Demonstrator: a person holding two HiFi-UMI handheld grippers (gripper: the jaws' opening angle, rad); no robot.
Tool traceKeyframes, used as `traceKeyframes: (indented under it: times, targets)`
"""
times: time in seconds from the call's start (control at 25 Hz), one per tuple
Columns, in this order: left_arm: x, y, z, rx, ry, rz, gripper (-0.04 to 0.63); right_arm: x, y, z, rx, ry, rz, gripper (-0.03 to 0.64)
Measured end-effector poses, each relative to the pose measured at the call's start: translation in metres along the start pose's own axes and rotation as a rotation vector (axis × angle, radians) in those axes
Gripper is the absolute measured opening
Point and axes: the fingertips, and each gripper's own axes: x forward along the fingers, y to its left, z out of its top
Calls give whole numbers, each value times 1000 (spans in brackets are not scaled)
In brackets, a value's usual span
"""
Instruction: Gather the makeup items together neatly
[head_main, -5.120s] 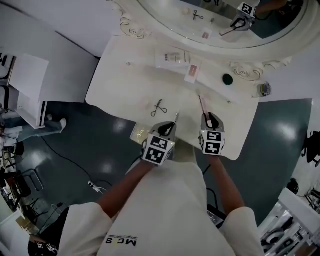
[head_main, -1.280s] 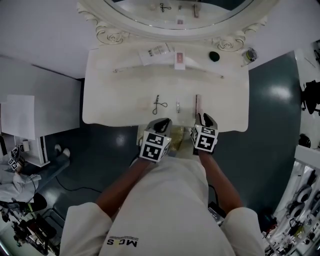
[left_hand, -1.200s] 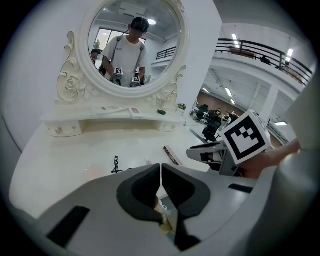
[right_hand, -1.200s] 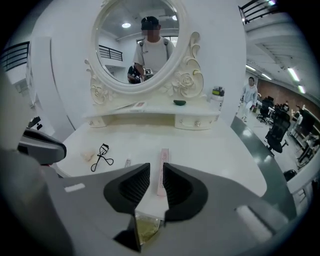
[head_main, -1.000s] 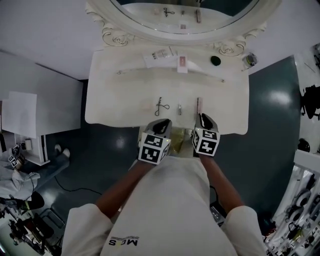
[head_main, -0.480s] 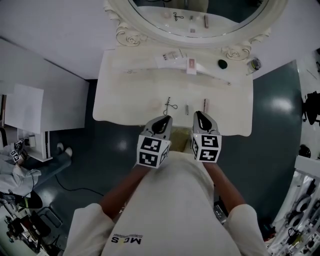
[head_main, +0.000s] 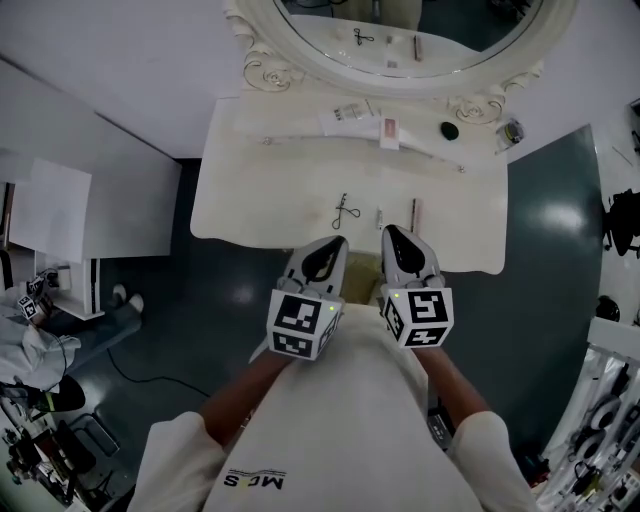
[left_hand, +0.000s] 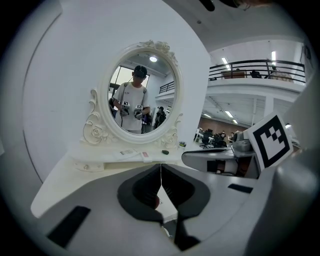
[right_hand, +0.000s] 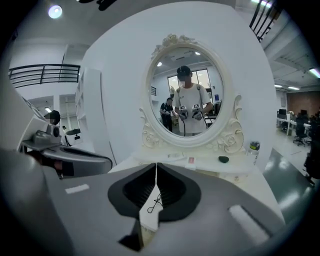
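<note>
Left claw (head_main: 328, 245): clenched with nothing in it, hanging over the counter's (head_main: 250, 190) edge farthest from the mirror (head_main: 262, 70).
Right claw (head_main: 393, 233): its jaws just closed up. It's empty too, right beside the left one.
Makeup bits: the eyelash curler (head_main: 345, 212), a small pale piece (head_main: 379, 216) and a pink stick (head_main: 415, 212) sit in a row well out from the mirror. The flat box (head_main: 348, 116), pink card (head_main: 389, 131), dark round thing (head_main: 449, 130) and little jar (head_main: 512, 131) hug the mirror's foot.
Could go wrong: I'd guess that row is your weak spot. It's near the edge away from the mirror, so one clumsy nudge could send the thin curler to the floor.
Room: there's loads of bare counter between the row and the mirror, so push toward the mirror, not away.
</note>
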Motion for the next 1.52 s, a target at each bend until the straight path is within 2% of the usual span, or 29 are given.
traceKeyframes:
  times: [0.36, 0.56, 0.96, 1.52]
  targets:
    - [-20, -16, 20, 50, -97, 3, 11, -25, 18, 27, -51, -113, 42, 11]
    - [-24, -21, 21, 63, -99, 5, 11, -35, 17, 28, -42, -138, 54, 11]
    - [-38, -16, 9, 74, -94, 46, 11, -47, 35, 19, -96, -138, 87, 2]
    - [-39, -18, 6, 74, -94, 22, 11, -56, 27, 19, -85, -136, 31, 2]
